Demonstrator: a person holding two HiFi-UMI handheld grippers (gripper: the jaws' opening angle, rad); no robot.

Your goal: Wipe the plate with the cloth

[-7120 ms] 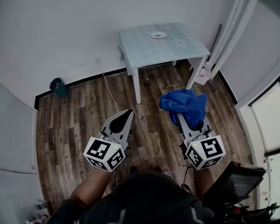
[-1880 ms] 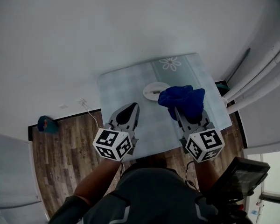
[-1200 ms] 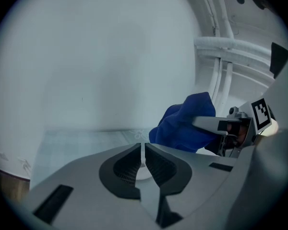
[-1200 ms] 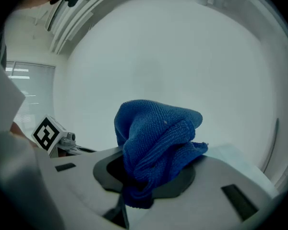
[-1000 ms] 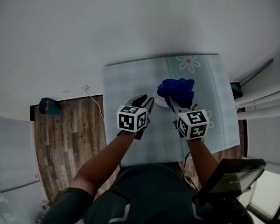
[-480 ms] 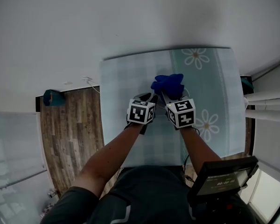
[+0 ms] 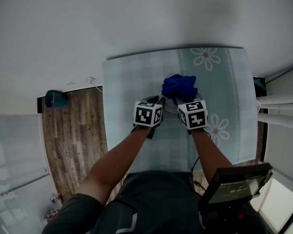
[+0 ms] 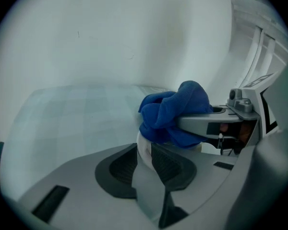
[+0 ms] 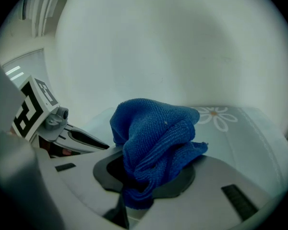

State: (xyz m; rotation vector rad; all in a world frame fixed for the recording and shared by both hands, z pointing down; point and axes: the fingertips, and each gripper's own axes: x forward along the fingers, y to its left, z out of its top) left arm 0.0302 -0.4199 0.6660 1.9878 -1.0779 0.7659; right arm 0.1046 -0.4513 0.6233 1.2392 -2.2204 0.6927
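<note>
My left fingers (image 8: 116,169) were closing round the plate (image 8: 144,150) rim, right fingers (image 9: 109,175) gripped the cloth (image 9: 153,138); a shallow bite could tip the plate.

Cloth (image 7: 179,86): recorded as deep blue, plain, with a fine knitted weave. Plate (image 8: 143,150): white, no pattern where it is seen. Surface (image 7: 132,82): pale blue-green and faintly checked on its left part. A darker teal band on its right part is printed with white daisies (image 7: 206,56) with orange centres. Floor (image 7: 73,135): brown wood-grain planks, light and dark mixed. Wall (image 7: 136,18): plain white. A teal object (image 7: 55,99) is noted on the floor.
</note>
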